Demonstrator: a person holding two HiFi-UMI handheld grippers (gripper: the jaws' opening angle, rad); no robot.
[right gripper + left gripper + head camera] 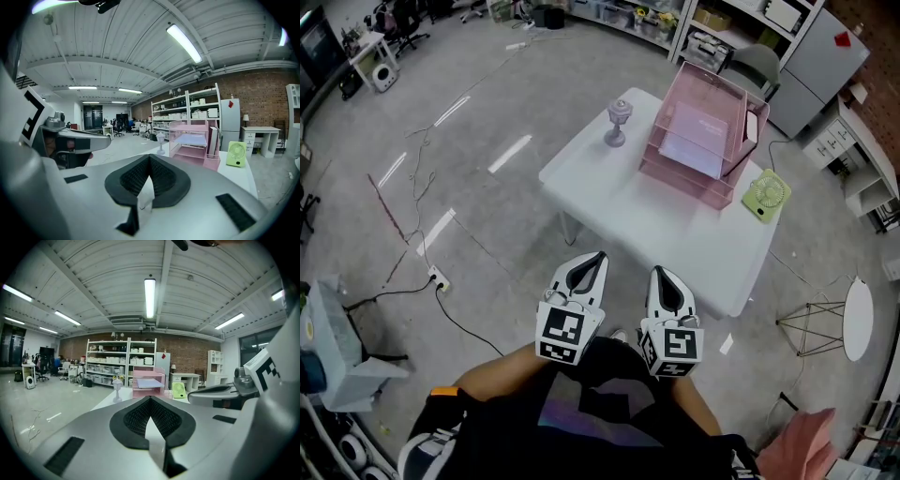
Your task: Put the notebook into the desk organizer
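A pink desk organizer point(698, 141) stands on the far part of a white table point(675, 244). A pale lavender notebook point(696, 133) lies flat on one of its trays, and a white book point(751, 127) stands upright in its right side slot. Both grippers hover side by side over the floor, short of the table's near edge and apart from the organizer. My left gripper point(598, 255) is shut with nothing in it, and so is my right gripper point(659, 272). The organizer point(149, 383) shows far ahead beyond the shut left gripper point(150, 399), and the organizer point(190, 143) likewise beyond the shut right gripper point(150, 157).
A small grey lamp-like ornament point(619, 122) stands left of the organizer, and a green desk fan point(766, 195) lies to its right. Cables run over the floor at left. A round white side table point(857, 317) stands at right, with shelving along the back wall.
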